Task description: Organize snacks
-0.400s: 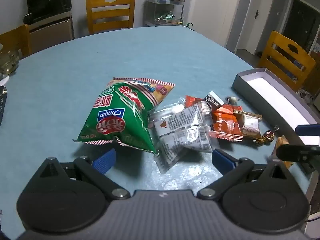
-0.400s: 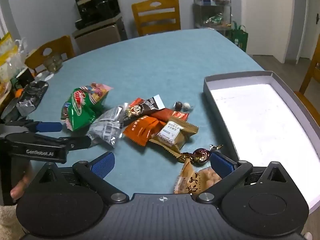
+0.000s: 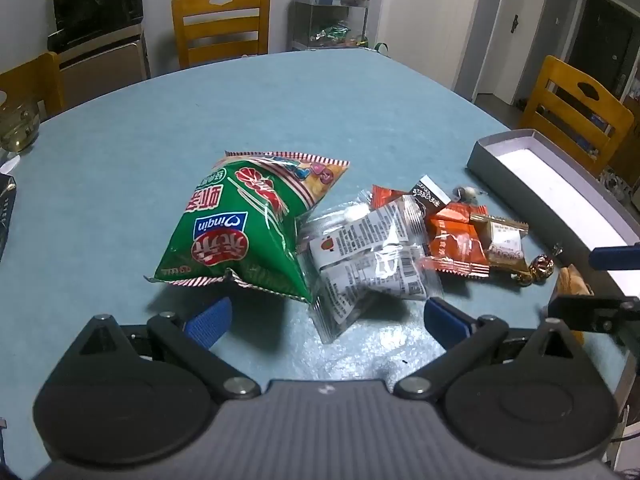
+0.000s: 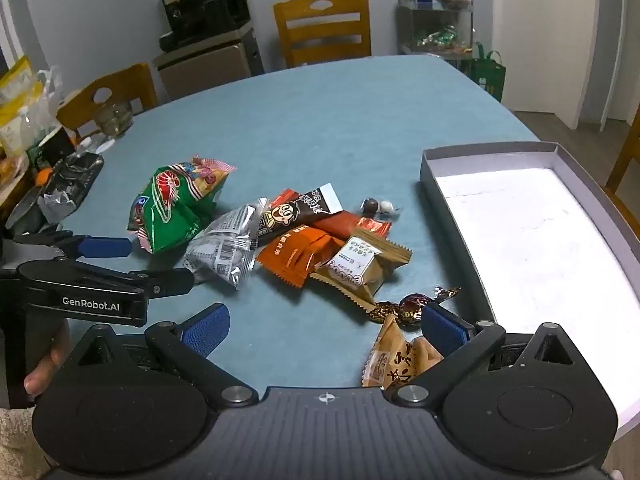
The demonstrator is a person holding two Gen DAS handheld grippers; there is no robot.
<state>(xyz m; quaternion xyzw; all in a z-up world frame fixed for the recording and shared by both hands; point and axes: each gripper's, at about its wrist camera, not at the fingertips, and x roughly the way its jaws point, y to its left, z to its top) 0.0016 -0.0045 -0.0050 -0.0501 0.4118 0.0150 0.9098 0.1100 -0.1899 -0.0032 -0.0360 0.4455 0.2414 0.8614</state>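
Note:
A pile of snacks lies on the blue table. It holds a green chip bag [image 3: 248, 232] [image 4: 176, 208], clear packets [image 3: 368, 256] [image 4: 228, 248], a brown bar [image 4: 296, 212], an orange packet [image 3: 452, 244] [image 4: 300, 256], a tan packet [image 4: 360, 268] and a foil candy [image 4: 412, 306]. A pastry pack [image 4: 400, 360] lies nearest me. The grey box [image 3: 492, 160] [image 4: 520, 240] on the right holds nothing. My left gripper [image 3: 326, 318] [image 4: 160, 263] is open just short of the chip bag and clear packets. My right gripper [image 4: 324, 328] [image 3: 600, 280] is open, its right pad beside the pastry pack.
Wooden chairs [image 3: 220, 24] [image 3: 576, 112] stand around the table. A glass bowl [image 3: 18, 124] and a black tray [image 4: 60, 196] with clutter sit at the left edge. A wire cart [image 4: 436, 20] stands by the far wall. A hand [image 4: 44, 364] holds the left gripper.

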